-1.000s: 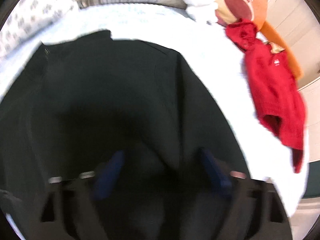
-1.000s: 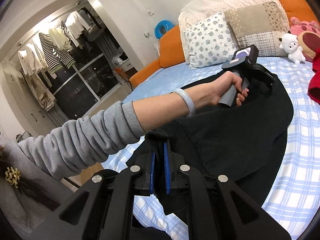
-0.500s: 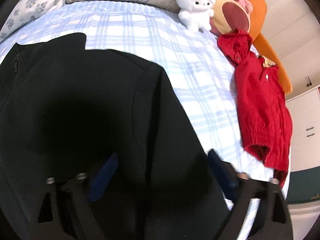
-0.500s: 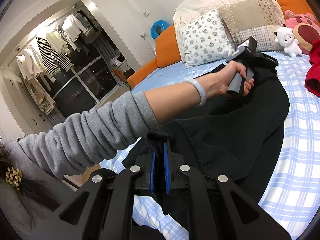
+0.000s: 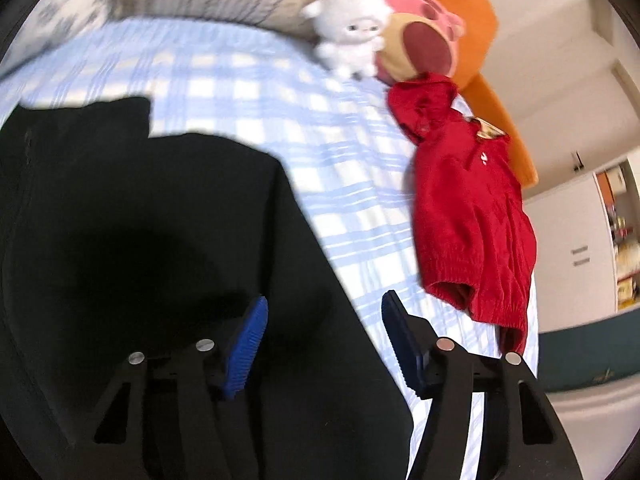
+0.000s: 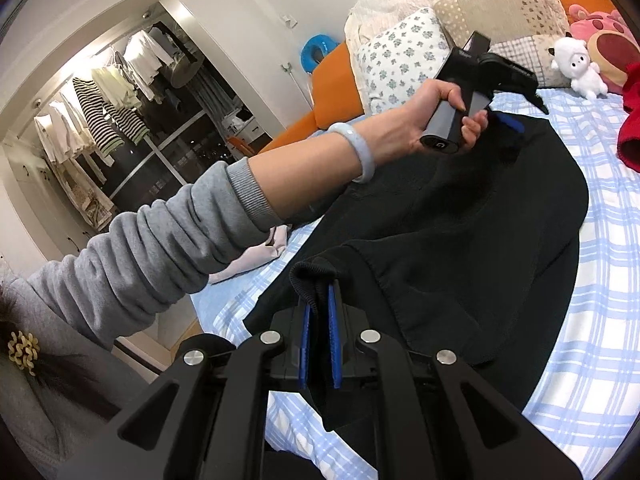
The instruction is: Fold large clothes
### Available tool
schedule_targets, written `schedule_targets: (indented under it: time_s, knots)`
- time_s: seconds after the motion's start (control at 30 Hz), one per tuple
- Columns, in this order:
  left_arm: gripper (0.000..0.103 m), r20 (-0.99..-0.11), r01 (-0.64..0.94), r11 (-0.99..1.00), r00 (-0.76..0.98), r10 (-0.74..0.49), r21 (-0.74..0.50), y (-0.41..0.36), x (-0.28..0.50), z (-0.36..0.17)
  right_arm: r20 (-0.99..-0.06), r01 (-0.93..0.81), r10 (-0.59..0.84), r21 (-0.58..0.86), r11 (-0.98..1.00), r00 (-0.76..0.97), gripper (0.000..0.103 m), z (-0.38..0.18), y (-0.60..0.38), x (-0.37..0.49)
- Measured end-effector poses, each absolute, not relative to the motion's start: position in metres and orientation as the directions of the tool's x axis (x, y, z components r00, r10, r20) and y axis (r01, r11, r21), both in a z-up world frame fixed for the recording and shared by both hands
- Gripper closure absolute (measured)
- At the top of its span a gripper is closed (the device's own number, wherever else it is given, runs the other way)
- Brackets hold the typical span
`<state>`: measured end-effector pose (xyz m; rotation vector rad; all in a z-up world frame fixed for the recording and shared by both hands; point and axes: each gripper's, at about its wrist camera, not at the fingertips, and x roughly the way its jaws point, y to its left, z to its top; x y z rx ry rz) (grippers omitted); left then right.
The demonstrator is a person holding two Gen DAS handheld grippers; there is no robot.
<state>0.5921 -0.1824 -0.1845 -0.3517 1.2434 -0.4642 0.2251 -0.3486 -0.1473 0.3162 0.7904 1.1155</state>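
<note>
A black jacket [image 6: 460,216] lies spread on the bed [image 6: 592,344] with the blue checked sheet. The right hand-held gripper [image 6: 318,332] has its blue pads pressed together on a ribbed cuff of the black jacket, near the bed's edge. The left hand-held gripper [image 5: 322,344] hangs over the garment with its jaws wide apart and nothing between them. A red sweater [image 5: 468,216] lies beside the jacket, and a white plush toy [image 5: 352,36] sits at the pillows

Left wrist view looks down closely over the black garment [image 5: 140,240] toward the pillows. Right wrist view looks across the bed [image 6: 600,320], sharing that garment.
</note>
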Motion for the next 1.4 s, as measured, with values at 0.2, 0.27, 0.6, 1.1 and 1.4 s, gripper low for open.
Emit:
schedule_targets:
  time_s: [0.2,0.27,0.6,1.1,1.4]
  knots:
    - [0.043,-0.901,0.133,0.928,0.228,-0.37,-0.348,-0.196,0.608,-0.214,-0.401,-0.677,0.889,0.593,0.435,0.221,0.093,-0.148,-0.354,0.225]
    - [0.052,-0.913,0.138,0.939,0.227,-0.339,-0.315,-0.2,0.611,-0.222,-0.403,-0.675,0.885,0.589,0.445,0.233,0.093,-0.15,-0.36,0.225]
    - [0.093,-0.676,0.327,0.781,0.392,-0.624,-0.531,-0.179,0.604,-0.147,-0.471,-0.706,0.845,0.507,0.495,0.254,0.093,-0.161,-0.35,0.209]
    - [0.09,-0.712,0.053,0.78,0.372,-0.595,-0.624,-0.078,0.609,-0.259,-0.596,-0.685,0.795,0.534,0.495,0.11,0.092,-0.236,-0.27,0.185]
    - [0.01,-0.653,0.116,0.788,0.495,-0.574,-0.605,-0.064,0.592,-0.21,-0.61,-0.718,0.761,0.425,0.551,0.223,0.014,-0.203,-0.294,0.171]
